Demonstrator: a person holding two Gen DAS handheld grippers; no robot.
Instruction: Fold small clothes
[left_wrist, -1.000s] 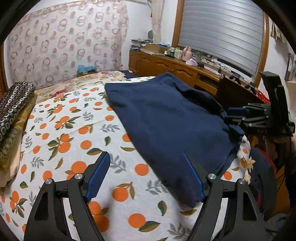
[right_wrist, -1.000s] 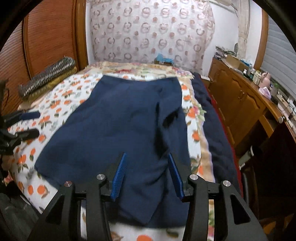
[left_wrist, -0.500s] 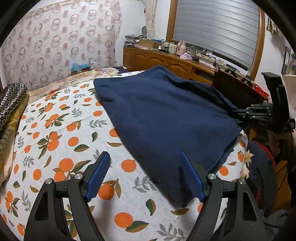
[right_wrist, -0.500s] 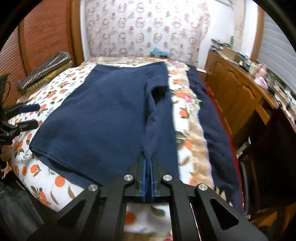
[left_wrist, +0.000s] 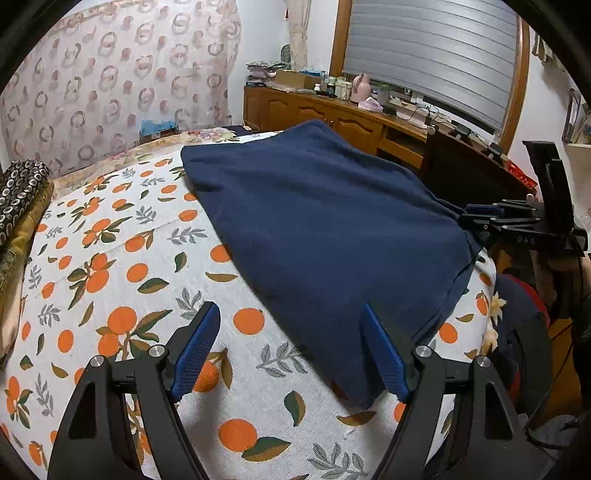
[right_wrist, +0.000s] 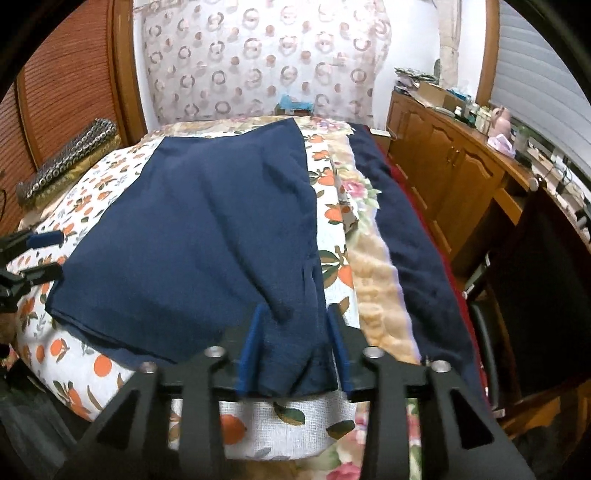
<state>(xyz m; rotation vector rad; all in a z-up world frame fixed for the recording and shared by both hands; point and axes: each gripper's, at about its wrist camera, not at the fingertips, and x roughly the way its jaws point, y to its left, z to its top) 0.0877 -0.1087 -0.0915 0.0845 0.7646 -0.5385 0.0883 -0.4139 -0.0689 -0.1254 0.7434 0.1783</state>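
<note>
A navy blue garment (left_wrist: 325, 236) lies spread on the orange-print bed sheet (left_wrist: 110, 266); it also shows in the right wrist view (right_wrist: 192, 243). My left gripper (left_wrist: 291, 347) is open, its right finger (left_wrist: 384, 354) over the garment's near corner, its left finger over the sheet. My right gripper (right_wrist: 295, 343) is open with the garment's bunched right edge lying between its fingers. In the left wrist view the right gripper (left_wrist: 480, 216) sits at the garment's far right edge. The left gripper shows at the left edge of the right wrist view (right_wrist: 33, 254).
A patterned pillow (left_wrist: 18, 192) lies at the bed's left side. A dark blue blanket (right_wrist: 402, 229) runs along the bed's right edge. A wooden cabinet (right_wrist: 454, 162) with clutter on top stands to the right. A dark chair (right_wrist: 535, 288) is near the bed's foot.
My right gripper was open, then shut on the garment's right edge and pulled it straight, and now stands open again with the fabric between its fingers. The left gripper stayed open, shifting slightly.
</note>
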